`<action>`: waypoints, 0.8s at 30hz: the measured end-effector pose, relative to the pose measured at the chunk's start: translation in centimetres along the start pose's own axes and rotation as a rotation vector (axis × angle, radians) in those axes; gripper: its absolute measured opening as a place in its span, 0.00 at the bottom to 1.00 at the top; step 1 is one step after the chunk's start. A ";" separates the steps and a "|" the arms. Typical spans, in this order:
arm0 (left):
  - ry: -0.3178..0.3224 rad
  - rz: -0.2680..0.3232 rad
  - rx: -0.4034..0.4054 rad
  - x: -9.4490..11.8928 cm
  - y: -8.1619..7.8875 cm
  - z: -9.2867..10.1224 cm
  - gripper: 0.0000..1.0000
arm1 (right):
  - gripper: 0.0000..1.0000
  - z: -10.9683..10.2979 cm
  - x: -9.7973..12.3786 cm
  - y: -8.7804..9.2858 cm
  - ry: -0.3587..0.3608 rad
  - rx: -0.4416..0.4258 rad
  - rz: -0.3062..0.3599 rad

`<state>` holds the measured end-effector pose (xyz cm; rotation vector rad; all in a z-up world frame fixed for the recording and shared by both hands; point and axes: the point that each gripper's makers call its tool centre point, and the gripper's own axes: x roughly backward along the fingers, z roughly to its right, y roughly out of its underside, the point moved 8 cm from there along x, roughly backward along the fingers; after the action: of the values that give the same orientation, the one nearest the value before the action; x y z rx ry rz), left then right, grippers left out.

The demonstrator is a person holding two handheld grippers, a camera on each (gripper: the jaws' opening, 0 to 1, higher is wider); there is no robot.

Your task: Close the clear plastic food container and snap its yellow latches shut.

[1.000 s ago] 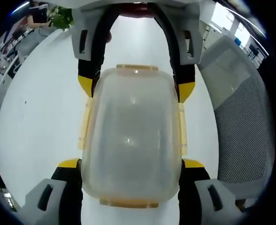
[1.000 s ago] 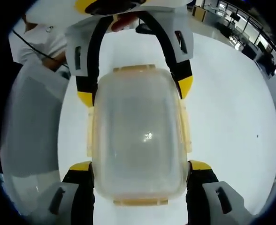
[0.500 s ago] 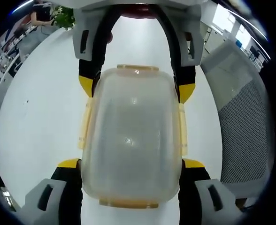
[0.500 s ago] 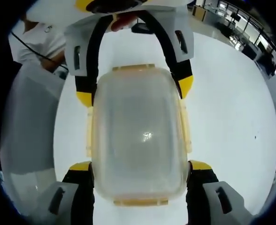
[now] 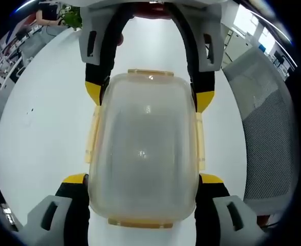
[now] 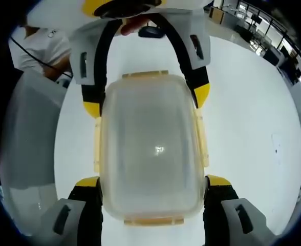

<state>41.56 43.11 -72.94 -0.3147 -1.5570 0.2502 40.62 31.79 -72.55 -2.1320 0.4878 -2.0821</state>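
The clear plastic food container [image 5: 143, 154] [image 6: 150, 148] has its lid on and is held over a white table, between the two grippers. Yellow latches [image 5: 92, 137] [image 6: 201, 141] run along its long sides and short ends; whether they are snapped down I cannot tell. In the left gripper view my left gripper [image 5: 144, 178] clamps the near end, its yellow-tipped jaws against both sides. My right gripper [image 5: 148, 96] clamps the far end. In the right gripper view my right gripper [image 6: 153, 180] holds the near end and the left gripper [image 6: 147, 100] holds the far end.
The white table [image 5: 43, 118] [image 6: 253, 118] lies under everything. A grey mesh chair [image 5: 271, 128] [image 6: 27, 138] stands at its edge. A person in a white shirt [image 6: 38, 46] is behind the chair. A green plant [image 5: 71, 18] and office furniture sit far off.
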 end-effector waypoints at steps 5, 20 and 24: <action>-0.004 -0.003 0.002 0.0 0.0 -0.7 0.86 | 0.81 0.8 0.0 0.0 0.003 0.000 -0.002; -0.005 0.000 0.004 -0.3 -0.1 -2.1 0.86 | 0.82 2.1 -0.1 0.0 0.006 -0.002 0.004; -0.004 -0.004 0.002 -0.3 -0.1 -2.5 0.86 | 0.82 2.3 -0.1 -0.1 0.009 -0.001 0.001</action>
<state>44.03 42.81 -73.16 -0.3097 -1.5608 0.2494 42.93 31.56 -72.69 -2.1240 0.4909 -2.0918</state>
